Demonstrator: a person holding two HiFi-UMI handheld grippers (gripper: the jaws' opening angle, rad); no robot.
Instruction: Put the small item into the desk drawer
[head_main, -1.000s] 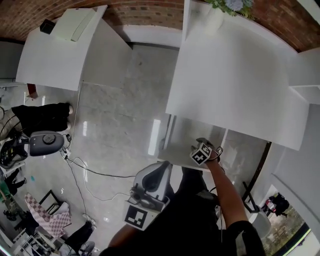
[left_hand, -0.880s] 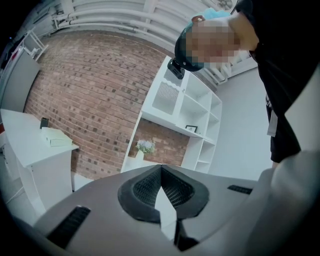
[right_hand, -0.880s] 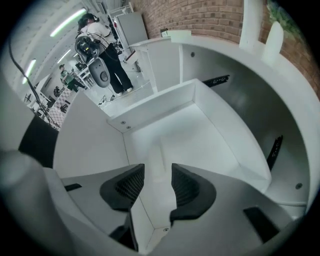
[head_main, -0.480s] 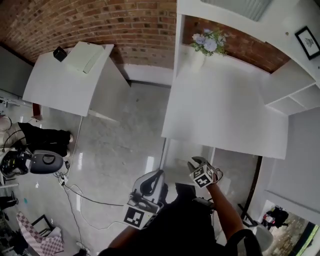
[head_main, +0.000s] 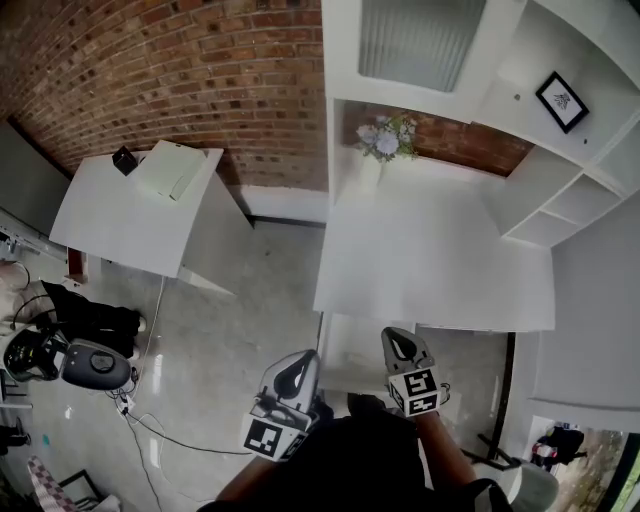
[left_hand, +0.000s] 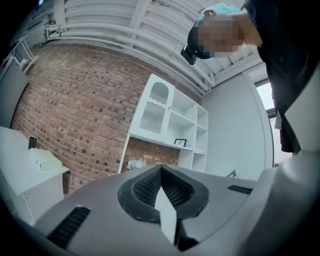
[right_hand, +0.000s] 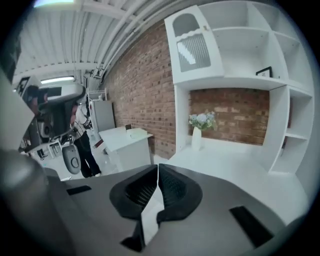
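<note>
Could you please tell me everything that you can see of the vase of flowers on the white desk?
The vase is small, white and slim, and narrows toward the neck. It looks smooth, perhaps ceramic. It stands upright at the back of the white desk, near the left corner, right in front of the brick wall. It holds a loose bunch of pale flowers, white and bluish, with some green leaves. Only the desktop touches it, and nothing else stands close by.

The grey plastic left gripper (head_main: 303, 357) and right gripper (head_main: 392, 337) have black ribbed pads (left_hand: 147, 187) and black-and-white marker cubes (head_main: 419, 390) at six o'clock. The person wears a black top (head_main: 345, 470).
</note>
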